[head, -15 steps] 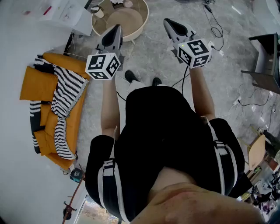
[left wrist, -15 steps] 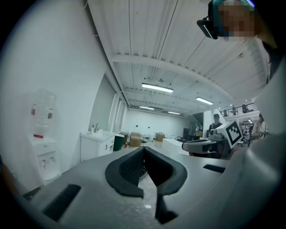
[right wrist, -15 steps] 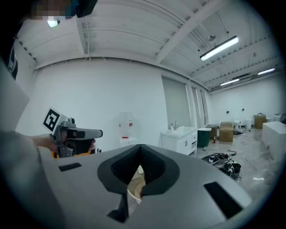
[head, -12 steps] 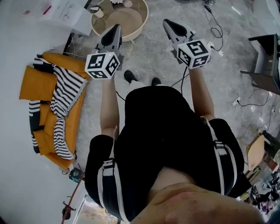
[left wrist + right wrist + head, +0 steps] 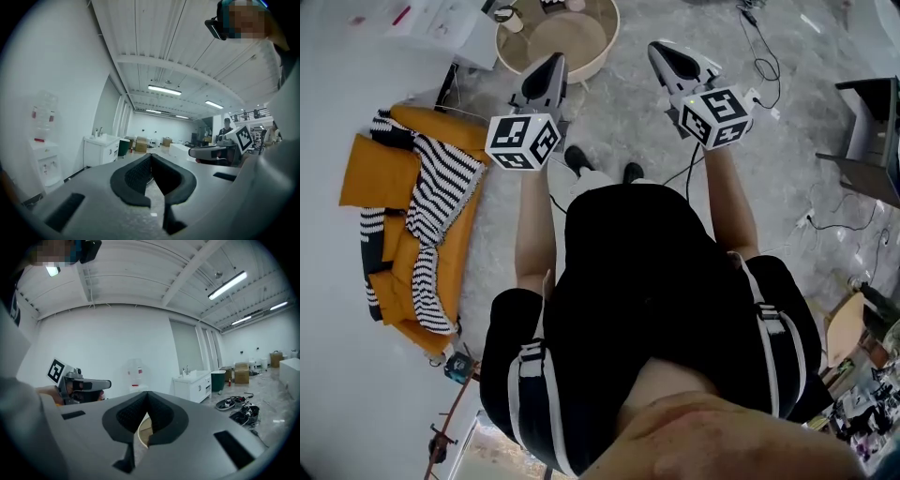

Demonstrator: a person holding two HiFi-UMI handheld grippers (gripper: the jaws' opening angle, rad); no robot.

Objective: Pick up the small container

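Note:
A small pale container with a dark band stands on the far left of a round beige rimmed table at the top of the head view. Other small items beside it are cut off by the frame edge. My left gripper is held in the air with its tip over the table's near rim, jaws shut and empty; in its own view the left gripper points level across the room. My right gripper hovers over the floor to the right of the table, shut and empty. Below the right gripper a sliver of beige rim shows.
An orange cushion with a black-and-white striped blanket lies on the floor at the left. White papers sit beside the table. Cables trail at the upper right, next to dark furniture. A white sink cabinet stands by the wall.
Almost nothing differs. The round table and cushion sit slightly higher in the head view. Both grippers stay raised and shut in the same places.

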